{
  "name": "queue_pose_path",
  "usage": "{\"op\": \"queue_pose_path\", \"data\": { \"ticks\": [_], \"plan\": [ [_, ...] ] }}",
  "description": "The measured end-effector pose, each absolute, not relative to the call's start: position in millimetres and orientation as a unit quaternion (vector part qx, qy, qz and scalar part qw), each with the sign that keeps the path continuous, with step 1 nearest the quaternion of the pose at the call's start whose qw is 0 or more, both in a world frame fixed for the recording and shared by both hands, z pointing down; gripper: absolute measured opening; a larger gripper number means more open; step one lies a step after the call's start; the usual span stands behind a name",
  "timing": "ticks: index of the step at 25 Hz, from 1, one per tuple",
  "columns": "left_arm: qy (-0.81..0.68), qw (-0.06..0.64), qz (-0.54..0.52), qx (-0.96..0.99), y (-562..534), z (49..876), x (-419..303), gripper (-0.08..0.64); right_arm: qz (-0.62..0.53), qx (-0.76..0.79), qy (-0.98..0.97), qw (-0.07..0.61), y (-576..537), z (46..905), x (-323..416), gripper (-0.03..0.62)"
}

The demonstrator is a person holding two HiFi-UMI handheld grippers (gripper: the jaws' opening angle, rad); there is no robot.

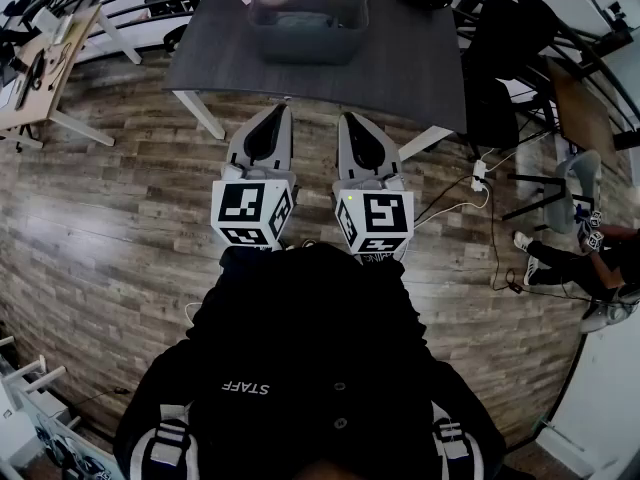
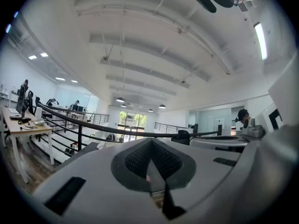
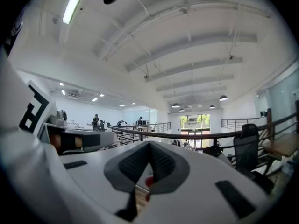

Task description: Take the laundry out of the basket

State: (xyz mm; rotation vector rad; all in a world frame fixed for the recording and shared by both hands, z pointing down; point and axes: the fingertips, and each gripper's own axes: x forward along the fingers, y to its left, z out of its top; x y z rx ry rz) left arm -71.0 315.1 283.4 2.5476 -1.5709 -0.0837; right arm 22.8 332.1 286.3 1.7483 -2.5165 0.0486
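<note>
Now you are only starting: your left gripper (image 1: 277, 111) and right gripper (image 1: 348, 119) have fingers closed, holding nothing. The basket (image 1: 305, 44) stands ahead on the table (image 1: 410, 63); next, approach and open them.

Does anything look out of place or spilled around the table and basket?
Nothing looks spilled or damaged. The basket sits upright on the table. The only untidy thing is a white plug and cable trailing loose across the floor near a table leg.

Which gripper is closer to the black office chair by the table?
Right. The right gripper hangs short of the table, the black office chair off to its right; the left gripper is beside it, farther away.
</note>
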Motion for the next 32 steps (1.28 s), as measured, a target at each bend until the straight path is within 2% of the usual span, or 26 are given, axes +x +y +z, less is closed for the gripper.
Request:
{"op": "queue_pose_path", "data": {
  "ticks": [23, 32],
  "plan": [
    [-0.556, 0.084, 0.001, 0.827, 301, 316, -62, 0.0, 0.043, 0.551, -0.833, 0.039, 325, 320, 47, 0.014],
    [-0.569, 0.107, 0.023, 0.815, 260, 343, -71, 0.0, 0.058, 0.555, -0.828, 0.057, 279, 343, 41, 0.014]
  ]
}}
